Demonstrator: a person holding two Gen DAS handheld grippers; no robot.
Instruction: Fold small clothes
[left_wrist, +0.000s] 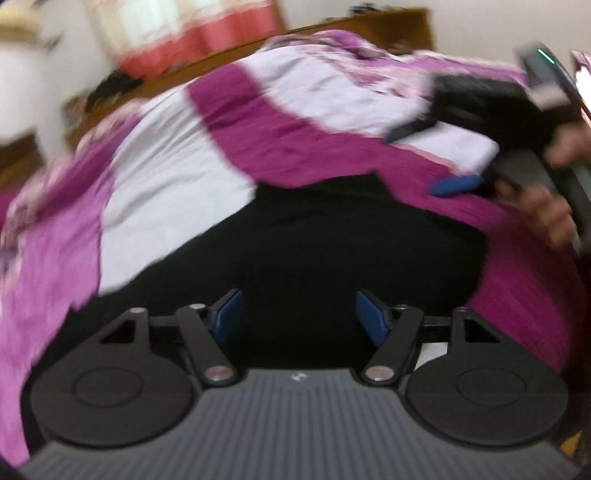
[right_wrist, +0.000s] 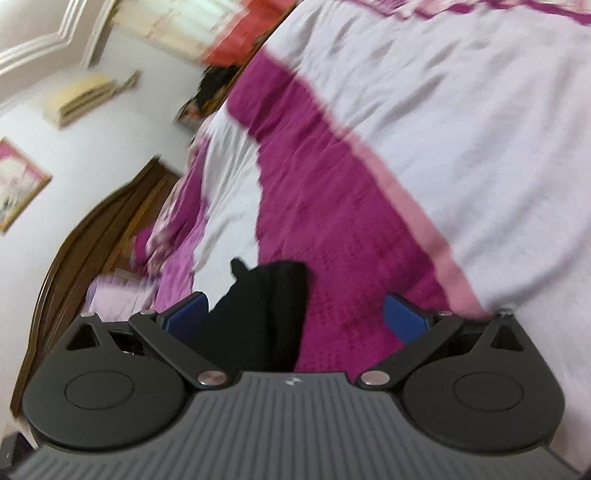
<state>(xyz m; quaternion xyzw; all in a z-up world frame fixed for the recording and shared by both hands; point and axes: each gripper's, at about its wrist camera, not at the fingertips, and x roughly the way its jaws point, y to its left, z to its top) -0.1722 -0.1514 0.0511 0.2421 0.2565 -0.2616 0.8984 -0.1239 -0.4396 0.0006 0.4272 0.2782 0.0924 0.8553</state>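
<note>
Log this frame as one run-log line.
phase: approach | left tool: open over black garment | right tool: open at garment edge | surface: magenta-and-white bedspread | fold: none yet

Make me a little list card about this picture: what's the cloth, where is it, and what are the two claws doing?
cloth: black garment, blurry, kind unclear
where: lying on the pink and white bedspread
left claw: open, over the black garment, gripping nothing
right claw: open, an edge of the garment lies between its blue fingers, not pinched
behind: wooden headboard
fold: cannot tell how far along
</note>
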